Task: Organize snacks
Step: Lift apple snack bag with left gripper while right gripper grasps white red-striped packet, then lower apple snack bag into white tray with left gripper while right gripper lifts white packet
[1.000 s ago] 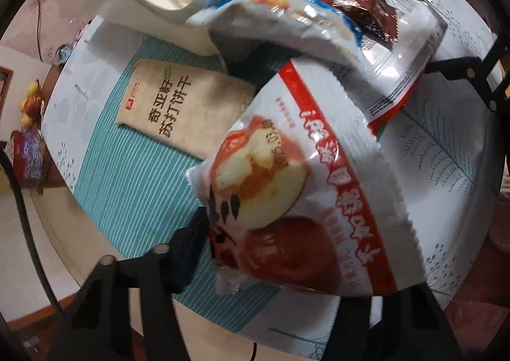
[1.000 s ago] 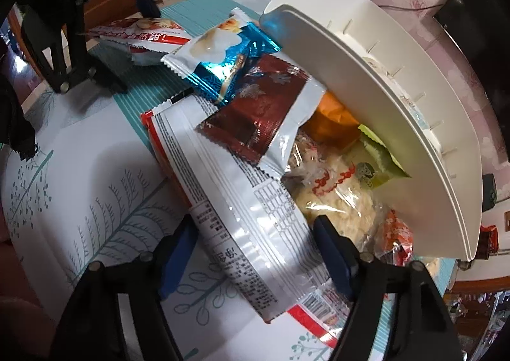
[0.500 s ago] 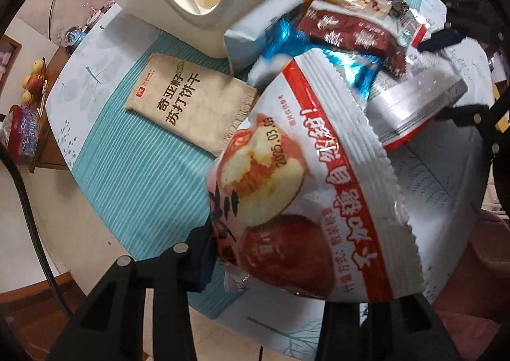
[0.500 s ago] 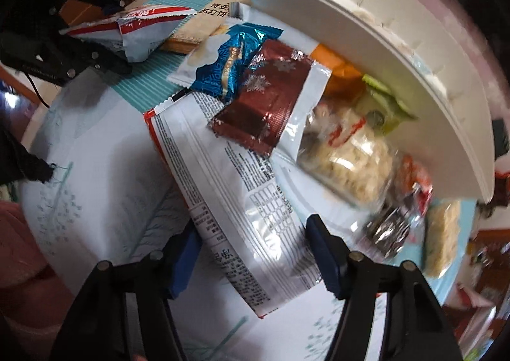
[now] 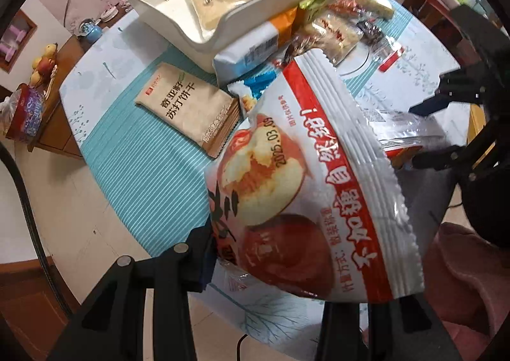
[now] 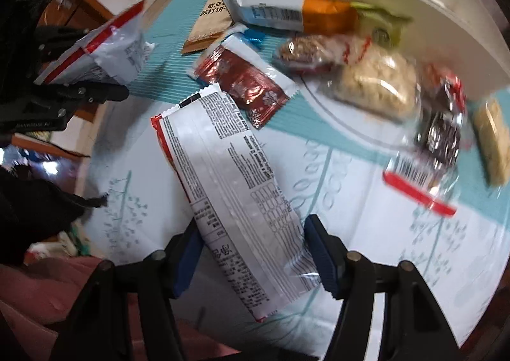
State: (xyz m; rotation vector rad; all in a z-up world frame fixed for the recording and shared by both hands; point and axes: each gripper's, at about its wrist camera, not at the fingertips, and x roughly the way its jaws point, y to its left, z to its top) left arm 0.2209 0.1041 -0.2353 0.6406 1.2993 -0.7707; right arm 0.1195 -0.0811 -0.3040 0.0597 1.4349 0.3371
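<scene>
Teal striped cloth with white tree-printed borders covers the tabletop [image 5: 134,169], and a wooden side cabinet with a bowl of fruit [image 5: 43,66] stands beyond its far edge.

Near the back of the tabletop sits a white tray [image 5: 178,18] with slotted walls; a few wrapped snacks already lie inside it. Loose snacks are heaped just in front of its curved wall: a white and orange packet [image 6: 287,12], a dark red foil packet [image 6: 245,80], a clear bag of pale crackers [image 6: 379,87] and several smaller wrapped sweets. A tan cracker packet [image 5: 188,109] lies flat on the teal cloth, a little apart from the heap.

The left gripper [image 5: 264,262] points down at the tabletop, and its fingers are clamped on the lower edge of a red and white apple-print bag [image 5: 306,189], which is lifted clear of the cloth.

The right gripper [image 6: 251,252] has a long silver packet [image 6: 232,182], printed side up, between its fingers. Its jaws are closing on the packet's near end, and both blue pads appear to touch its edges. The far end of the packet reaches towards the dark red foil packet.
</scene>
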